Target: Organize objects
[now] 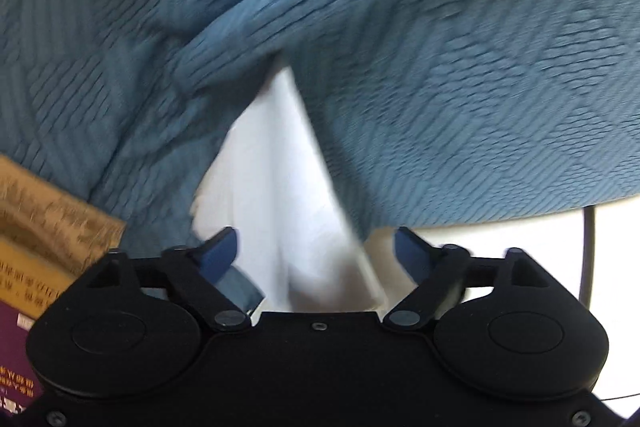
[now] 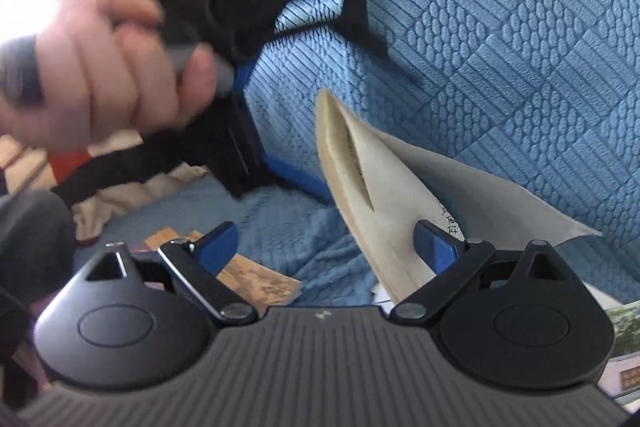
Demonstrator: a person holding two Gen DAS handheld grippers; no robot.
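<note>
On the bed's blue quilted cover [image 2: 520,47], an open book [image 2: 384,195] stands on end with its cream pages fanned and its grey cover curling out to the right. Your right gripper [image 2: 324,243] has its blue fingers [image 2: 218,245] spread wide; the book's lower edge runs down between them, close against the right finger, but the fingers do not close on it. Your left hand [image 2: 100,75] shows in the upper left of the right wrist view, wrapped round the handle of the left gripper [image 1: 316,251], which is blurred there. From the left wrist view, that gripper's fingers [image 1: 218,255] are also released and well apart, with a white sheet or page [image 1: 280,187] rising between them against the blue cover; whether it touches either finger you cannot tell. A brown patterned booklet [image 2: 260,283] lies flat on the cover near the right gripper's left finger.
</note>
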